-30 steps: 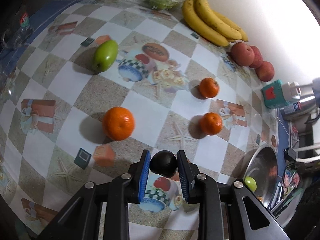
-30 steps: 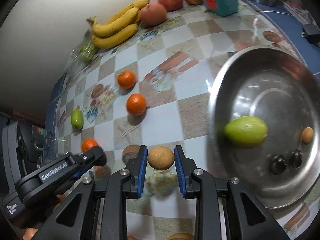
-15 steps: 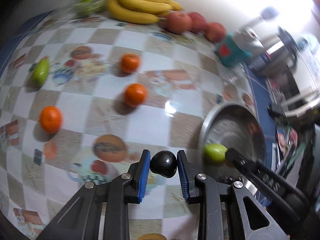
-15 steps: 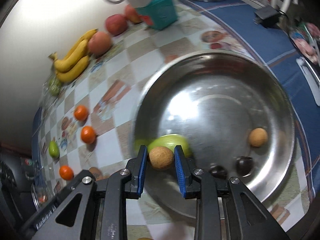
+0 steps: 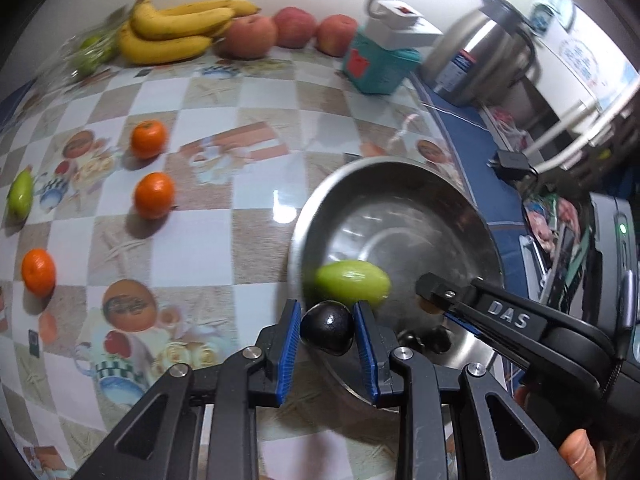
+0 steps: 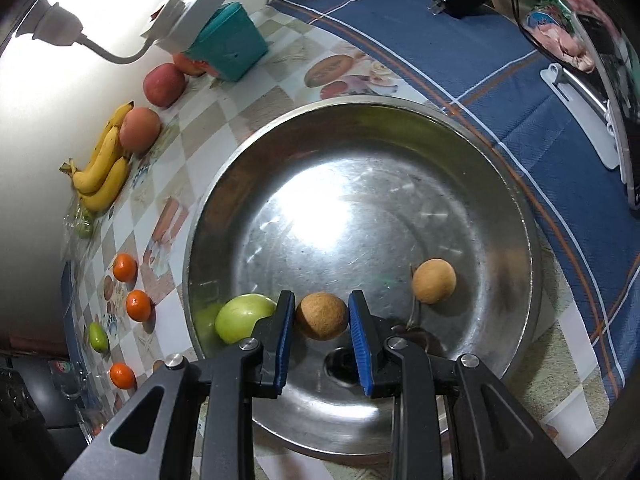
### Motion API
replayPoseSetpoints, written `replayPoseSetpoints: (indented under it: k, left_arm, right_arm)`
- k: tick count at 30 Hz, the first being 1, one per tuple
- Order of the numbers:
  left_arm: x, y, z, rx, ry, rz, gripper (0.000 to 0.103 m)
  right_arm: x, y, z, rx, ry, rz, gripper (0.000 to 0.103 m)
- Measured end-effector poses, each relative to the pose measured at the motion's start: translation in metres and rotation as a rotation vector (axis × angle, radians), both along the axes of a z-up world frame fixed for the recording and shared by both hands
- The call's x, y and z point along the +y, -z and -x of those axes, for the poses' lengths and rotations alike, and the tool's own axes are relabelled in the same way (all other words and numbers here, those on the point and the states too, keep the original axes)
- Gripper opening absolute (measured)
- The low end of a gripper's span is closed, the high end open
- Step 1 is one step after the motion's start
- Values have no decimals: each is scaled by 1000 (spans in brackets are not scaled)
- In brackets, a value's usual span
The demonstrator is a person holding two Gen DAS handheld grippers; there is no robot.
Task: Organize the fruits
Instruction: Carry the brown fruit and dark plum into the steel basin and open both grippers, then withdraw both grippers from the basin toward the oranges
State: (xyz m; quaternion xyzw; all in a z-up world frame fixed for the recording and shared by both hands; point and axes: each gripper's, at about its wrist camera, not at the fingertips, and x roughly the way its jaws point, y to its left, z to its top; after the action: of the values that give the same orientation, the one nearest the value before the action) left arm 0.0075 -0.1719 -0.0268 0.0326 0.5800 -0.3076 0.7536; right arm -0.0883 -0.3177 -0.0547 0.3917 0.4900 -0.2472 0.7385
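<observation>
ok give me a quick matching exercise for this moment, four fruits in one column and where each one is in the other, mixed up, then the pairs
Fruits
1. dark round fruit
2. held brown round fruit
3. large green fruit
4. bananas

Places
A. lying inside the metal bowl
B. by the wall beside the apples
C. between the left gripper pads
D. between the right gripper pads

Pairs: 1-C, 2-D, 3-A, 4-B

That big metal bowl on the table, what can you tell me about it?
The bowl is wide, round and shallow, of scuffed, shiny metal that mirrors the lamp. It stands upright on the checked tablecloth, its far edge by a blue cloth. Inside lie a green fruit, a tan round fruit and some small dark ones, partly hidden. Nothing visibly touches its rim; both held fruits look to be above it.
</observation>
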Motion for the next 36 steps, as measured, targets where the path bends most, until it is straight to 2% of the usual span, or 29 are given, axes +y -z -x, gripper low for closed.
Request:
replayPoseSetpoints:
  k: [4, 16, 21, 23, 25, 27, 33, 36]
  left_arm:
    - [-9, 4, 5, -22, 38, -11, 30]
    - [-9, 14, 3, 26, 33, 10, 31]
    - [-8, 15, 2, 44, 27, 10, 31]
    - [-7, 15, 1, 46, 24, 12, 32]
    - [-7, 14, 0, 47, 18, 19, 38]
    - [-5, 13, -1, 50, 13, 28, 55]
    - [-3, 9, -4, 47, -4, 37, 56]
    - [3, 8, -8, 52, -38, 43, 63]
  right_arm:
    - [0, 6, -2, 9, -1, -17, 29]
    - [-3, 12, 0, 19, 10, -38, 29]
    - [-3, 10, -1, 19, 18, -31, 38]
    - [-4, 9, 0, 16, 20, -30, 38]
    - [-4, 9, 0, 13, 20, -30, 38]
    - [-4, 8, -1, 13, 18, -29, 38]
    - [-4, 8, -1, 17, 14, -28, 38]
    - [-5, 8, -2, 21, 14, -28, 38]
